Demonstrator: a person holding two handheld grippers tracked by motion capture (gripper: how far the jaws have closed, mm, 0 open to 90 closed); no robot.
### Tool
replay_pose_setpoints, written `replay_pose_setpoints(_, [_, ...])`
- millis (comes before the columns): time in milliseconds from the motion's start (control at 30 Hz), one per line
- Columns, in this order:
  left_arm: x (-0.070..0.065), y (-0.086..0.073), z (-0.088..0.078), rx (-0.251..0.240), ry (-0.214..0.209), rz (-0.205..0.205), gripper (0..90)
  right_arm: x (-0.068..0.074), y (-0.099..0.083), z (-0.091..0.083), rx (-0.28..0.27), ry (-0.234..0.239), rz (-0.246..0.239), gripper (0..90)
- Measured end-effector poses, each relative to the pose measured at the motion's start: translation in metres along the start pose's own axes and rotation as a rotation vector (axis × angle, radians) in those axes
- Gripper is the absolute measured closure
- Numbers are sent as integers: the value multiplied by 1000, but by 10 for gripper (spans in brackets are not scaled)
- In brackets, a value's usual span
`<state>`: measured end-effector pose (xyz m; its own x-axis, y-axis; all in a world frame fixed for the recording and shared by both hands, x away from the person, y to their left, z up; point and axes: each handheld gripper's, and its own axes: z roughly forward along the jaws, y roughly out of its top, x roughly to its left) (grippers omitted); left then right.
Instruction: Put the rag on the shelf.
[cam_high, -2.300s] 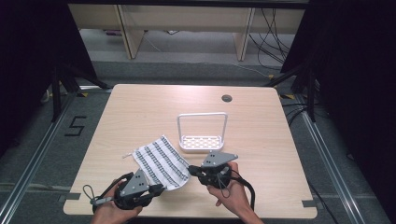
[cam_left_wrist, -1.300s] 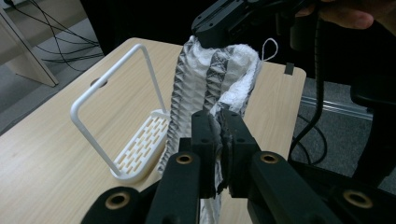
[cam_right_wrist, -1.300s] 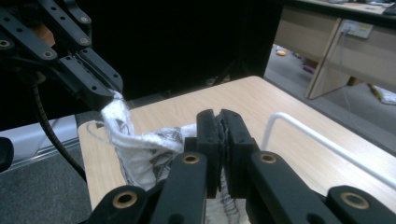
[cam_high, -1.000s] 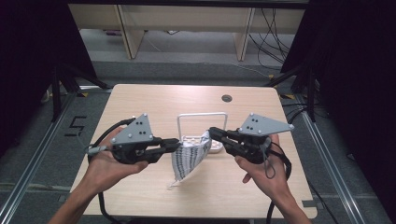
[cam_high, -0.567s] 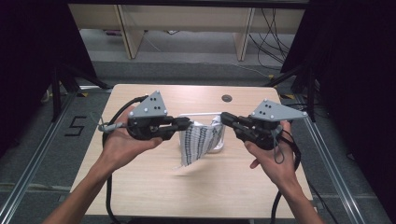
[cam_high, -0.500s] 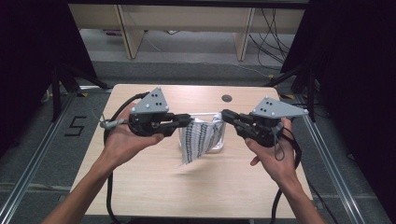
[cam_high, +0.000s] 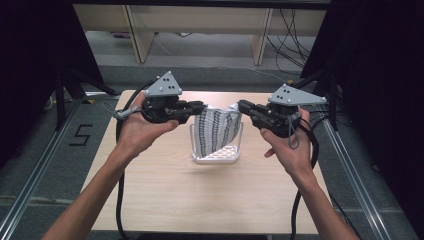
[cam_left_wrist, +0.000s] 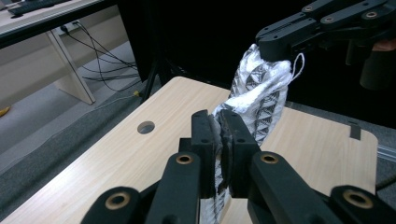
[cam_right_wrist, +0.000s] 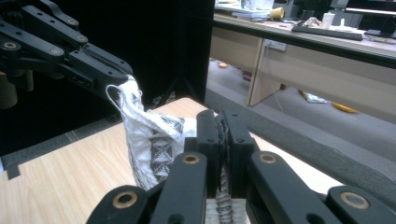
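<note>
While hanging above the white basket (cam_high: 216, 156), the patterned cloth (cam_high: 216, 130) is being clenched by the left gripper (cam_high: 200, 107) and the right gripper (cam_high: 242, 106).

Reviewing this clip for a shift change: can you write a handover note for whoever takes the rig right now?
Left gripper: shut on one top corner of the patterned cloth.
Right gripper: shut on the opposite top corner.
The cloth hangs between them above the white basket on the table; whether its lower end touches the basket is unclear.
Done: cloth picked up and held over the basket.
Left: probably lower it in and release.
</note>
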<state>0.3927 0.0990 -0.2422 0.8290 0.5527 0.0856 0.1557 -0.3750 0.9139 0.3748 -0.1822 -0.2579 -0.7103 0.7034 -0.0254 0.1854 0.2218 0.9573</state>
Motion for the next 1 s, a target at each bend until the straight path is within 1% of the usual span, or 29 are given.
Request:
replay_pose_setpoints(67, [5, 2, 2, -5, 14, -12, 844, -1, 2, 2, -1, -1, 7, 875])
replay_pose_setpoints(100, [7, 3, 3, -9, 19, -15, 844, -3, 4, 5, -5, -11, -7, 875])
replay_pose_setpoints(167, [12, 5, 6, -18, 37, -25, 843, -5, 6, 7, -6, -17, -7, 875])
replay_pose_setpoints(200, [15, 6, 7, -18, 43, -30, 843, -5, 7, 10, -8, -13, 4, 875])
replay_pose_setpoints(233, [17, 7, 9, -22, 47, -37, 842, -6, 9, 11, -7, -22, -5, 875])
replay_pose_setpoints(267, [21, 9, 12, -28, 57, -43, 842, -7, 10, 13, -6, -19, -3, 875])
replay_pose_setpoints(300, [23, 10, 13, -32, 63, -49, 842, -10, 12, 16, 3, -26, 0, 875])
replay_pose_setpoints(333, [26, 11, 15, -35, 71, -58, 842, -12, 13, 18, -5, -33, -8, 875])
replay_pose_setpoints(367, [29, 11, 17, -35, 77, -65, 842, -15, 14, 20, -2, -41, -4, 875])
replay_pose_setpoints(400, [33, 12, 21, -37, 81, -72, 842, -17, 15, 23, -3, -33, 2, 875])
replay_pose_setpoints(433, [36, 12, 24, -37, 88, -81, 842, -20, 17, 26, -2, -45, 6, 875])
replay_pose_setpoints(467, [39, 12, 26, -37, 95, -91, 842, -23, 18, 29, -3, -51, 0, 875])
replay_pose_setpoints(533, [45, 12, 32, -41, 114, -105, 842, -28, 20, 35, 3, -61, 13, 875])
replay_pose_setpoints(567, [48, 12, 34, -41, 123, -113, 842, -30, 21, 38, 8, -57, 22, 875])
replay_pose_setpoints(667, [57, 11, 41, -55, 135, -151, 841, -36, 22, 48, 26, -61, 40, 874])
replay_pose_setpoints(700, [60, 11, 44, -57, 141, -162, 840, -39, 22, 51, 28, -66, 34, 874])
replay_pose_setpoints(733, [63, 11, 47, -59, 145, -171, 840, -39, 22, 54, 43, -62, 60, 874])
replay_pose_setpoints(767, [65, 11, 49, -57, 146, -174, 840, -44, 22, 59, 39, -76, 39, 874])
replay_pose_setpoints(800, [67, 10, 52, -58, 147, -181, 840, -45, 21, 61, 48, -75, 49, 874])
replay_pose_setpoints(833, [69, 9, 55, -59, 150, -186, 840, -47, 20, 65, 43, -81, 53, 874])
replay_pose_setpoints(867, [72, 7, 61, -57, 159, -204, 839, -49, 20, 67, 54, -87, 60, 874])
replay_pose_setpoints(900, [74, 6, 64, -57, 159, -216, 839, -51, 18, 72, 57, -81, 79, 874])
replay_pose_setpoints(933, [76, 6, 66, -60, 159, -227, 839, -54, 17, 76, 53, -70, 76, 874])
replay_pose_setpoints(967, [77, 5, 69, -61, 159, -234, 839, -53, 17, 79, 60, -71, 109, 874])
replay_pose_setpoints(1000, [79, 4, 71, -59, 161, -239, 839, -56, 16, 81, 67, -75, 84, 874])
